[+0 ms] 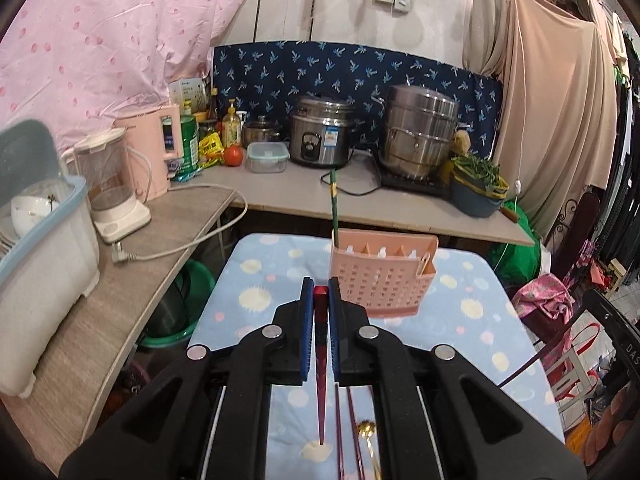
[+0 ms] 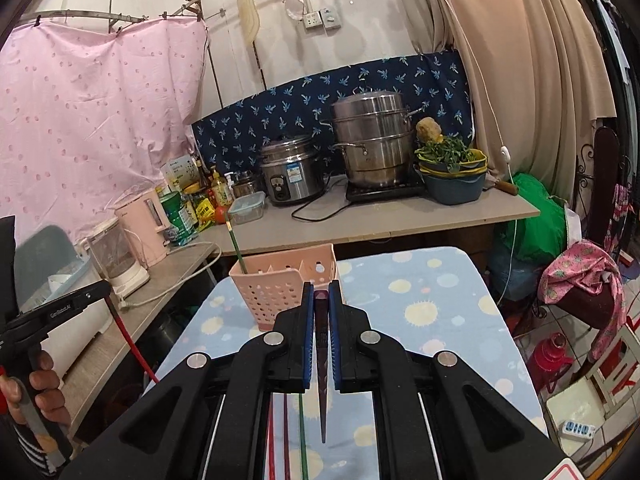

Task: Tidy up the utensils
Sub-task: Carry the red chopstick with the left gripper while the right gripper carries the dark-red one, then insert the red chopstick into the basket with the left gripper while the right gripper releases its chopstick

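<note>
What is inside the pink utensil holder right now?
One green chopstick stands in the end compartment of the pink utensil holder, leaning out above the rim. The other compartments look empty from above, though their bottoms are hidden behind the front wall.

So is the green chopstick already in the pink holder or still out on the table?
In. The green chopstick stands nearly upright, its lower end inside the pink holder at one end compartment.

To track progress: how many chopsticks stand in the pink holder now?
1: a green chopstick at the left end of the pink holder; others may hide inside.
</note>
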{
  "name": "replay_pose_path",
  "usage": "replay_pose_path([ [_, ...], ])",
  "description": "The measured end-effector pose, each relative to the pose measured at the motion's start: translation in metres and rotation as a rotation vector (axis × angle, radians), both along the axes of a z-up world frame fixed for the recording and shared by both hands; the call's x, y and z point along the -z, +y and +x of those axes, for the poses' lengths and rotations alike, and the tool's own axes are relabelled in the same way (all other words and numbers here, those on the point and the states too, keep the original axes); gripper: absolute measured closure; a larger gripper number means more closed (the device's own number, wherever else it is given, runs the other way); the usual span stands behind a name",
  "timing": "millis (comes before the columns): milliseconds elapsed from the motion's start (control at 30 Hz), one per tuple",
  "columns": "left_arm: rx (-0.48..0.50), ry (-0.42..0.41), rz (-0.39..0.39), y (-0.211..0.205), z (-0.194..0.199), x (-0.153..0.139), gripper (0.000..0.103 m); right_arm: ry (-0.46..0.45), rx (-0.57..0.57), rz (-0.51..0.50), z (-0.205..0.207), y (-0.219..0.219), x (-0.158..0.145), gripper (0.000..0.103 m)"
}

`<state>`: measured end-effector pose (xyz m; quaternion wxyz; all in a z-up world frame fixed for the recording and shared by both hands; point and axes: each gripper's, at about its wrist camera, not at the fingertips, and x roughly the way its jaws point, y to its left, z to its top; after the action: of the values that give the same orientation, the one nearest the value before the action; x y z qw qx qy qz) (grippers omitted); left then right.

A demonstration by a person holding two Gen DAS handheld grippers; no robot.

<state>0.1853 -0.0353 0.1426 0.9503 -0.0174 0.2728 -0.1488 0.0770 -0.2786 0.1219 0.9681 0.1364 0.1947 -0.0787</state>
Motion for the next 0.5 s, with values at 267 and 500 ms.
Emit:
replay_pose_path([
  [267, -0.016, -0.079, -0.059, -0.019, 0.045, -0.055, 0.096, -0.108, -0.001, 0.001, 0.054, -0.012, -0.040, 0.096],
  [500, -0.042, -0.186, -0.080, -0.042, 0.083, -0.095, 0.096, -0.194, 0.005, 0.026, 0.110, -0.025, -0.070, 0.096],
])
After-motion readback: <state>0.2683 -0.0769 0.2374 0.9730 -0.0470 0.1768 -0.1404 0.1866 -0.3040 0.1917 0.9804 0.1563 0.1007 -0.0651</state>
